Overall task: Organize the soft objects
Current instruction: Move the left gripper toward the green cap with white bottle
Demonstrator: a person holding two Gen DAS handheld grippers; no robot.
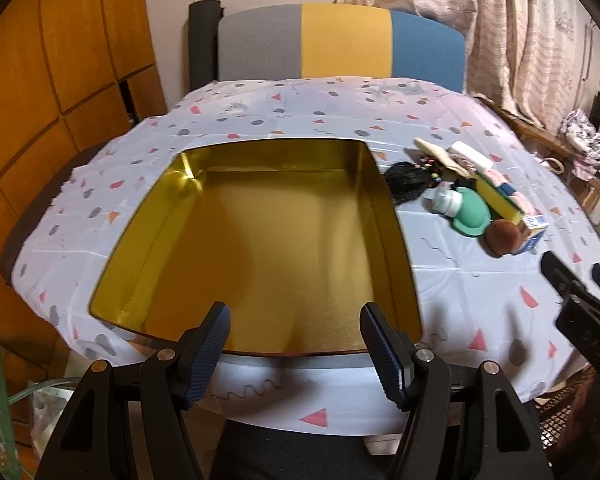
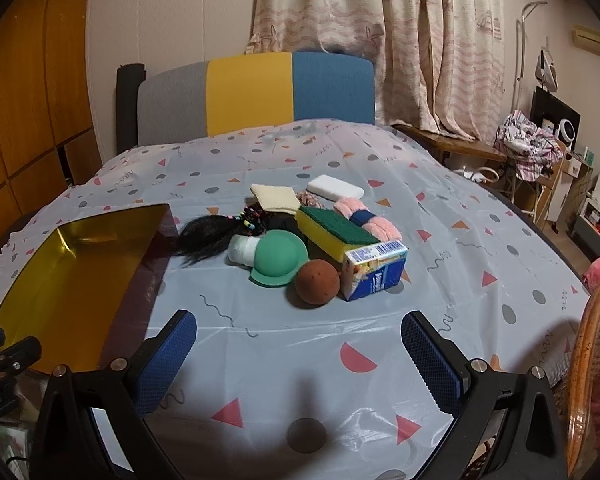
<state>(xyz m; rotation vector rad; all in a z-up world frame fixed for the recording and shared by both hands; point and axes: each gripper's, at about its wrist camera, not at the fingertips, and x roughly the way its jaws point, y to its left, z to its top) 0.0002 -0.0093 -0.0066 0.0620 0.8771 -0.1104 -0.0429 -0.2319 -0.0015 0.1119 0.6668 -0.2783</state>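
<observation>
Now, step in hand: first pick from the pile, judged from an empty gold tray (image 1: 260,236) and nothing gripped.
Left gripper (image 1: 294,350): jaws spread wide, nothing between them, poised over the tray's near edge.
Right gripper (image 2: 300,360): jaws spread, empty, aimed at the pile across bare tablecloth (image 2: 440,216).
Pile: well right of the tray, bunched tight; brown ball (image 2: 317,282) nearest, touching the blue carton (image 2: 374,272) and the green dome (image 2: 280,258).
Behind those: yellow-green sponge (image 2: 336,232), pink fluffy band (image 2: 374,220), black hair piece (image 2: 208,236), beige cloth (image 2: 274,198), white block (image 2: 335,188).
Best first target: likely the brown ball, closest and free on its near side.
Approach: low and straight in, one pad on each side of the ball, clear of carton and dome.
Squeeze: gentle, just enough to lift; probably compressible.
Risk: rolling off if nudged; dragging the slick cloth.
Drop point: a far tray corner, leaving room for the rest.
</observation>
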